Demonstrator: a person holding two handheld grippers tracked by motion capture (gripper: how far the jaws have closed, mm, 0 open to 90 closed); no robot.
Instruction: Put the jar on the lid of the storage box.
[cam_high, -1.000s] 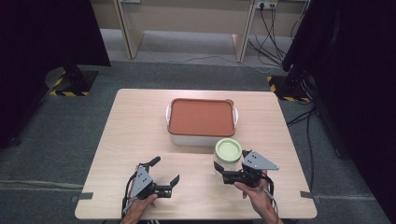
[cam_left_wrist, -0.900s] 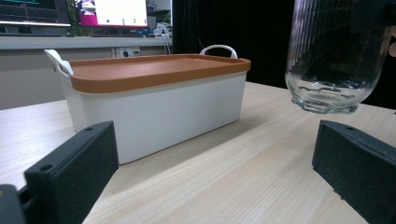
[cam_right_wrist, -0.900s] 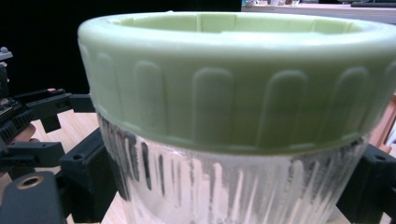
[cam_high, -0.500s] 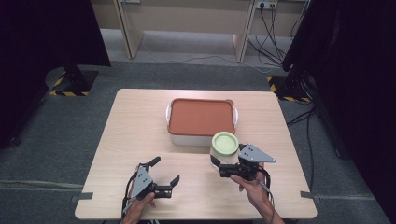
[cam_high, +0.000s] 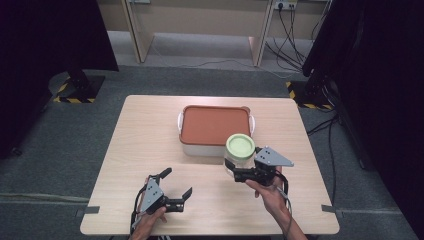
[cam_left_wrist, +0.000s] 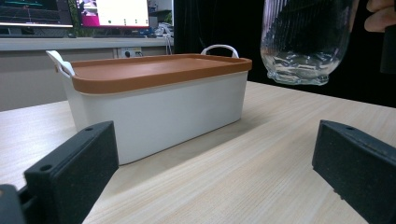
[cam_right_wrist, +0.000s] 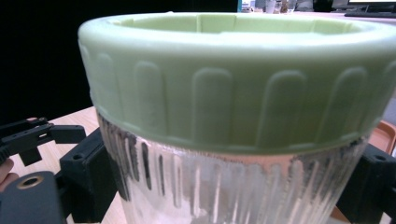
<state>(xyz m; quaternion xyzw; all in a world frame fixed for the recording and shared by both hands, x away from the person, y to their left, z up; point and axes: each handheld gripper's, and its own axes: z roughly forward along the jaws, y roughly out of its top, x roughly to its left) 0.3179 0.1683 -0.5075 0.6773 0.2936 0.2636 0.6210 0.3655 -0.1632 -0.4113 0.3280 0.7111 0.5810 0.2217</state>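
Note:
A ribbed clear glass jar (cam_high: 238, 159) with a pale green screw lid (cam_high: 240, 145) hangs above the table, and my right gripper (cam_high: 235, 169) is shut on its glass body. Up close in the right gripper view the green lid (cam_right_wrist: 233, 74) sits over the glass jar (cam_right_wrist: 224, 186), a black jaw pressed to each side. The jar's glass bottom (cam_left_wrist: 303, 42) floats clear of the tabletop in the left gripper view. My left gripper (cam_high: 176, 186) rests open near the front left of the table, nothing between its fingers (cam_left_wrist: 70, 172).
A white box (cam_high: 215, 146) with an orange-brown lid (cam_high: 215, 124) and white side handles stands mid-table, just behind the jar. The light wood table (cam_high: 150, 145) has free surface to the left. Dark curtains and cables surround the floor beyond.
My right gripper has lifted the jar and carried it a little away from me, toward the box's front right corner. The left gripper has stayed put and open.

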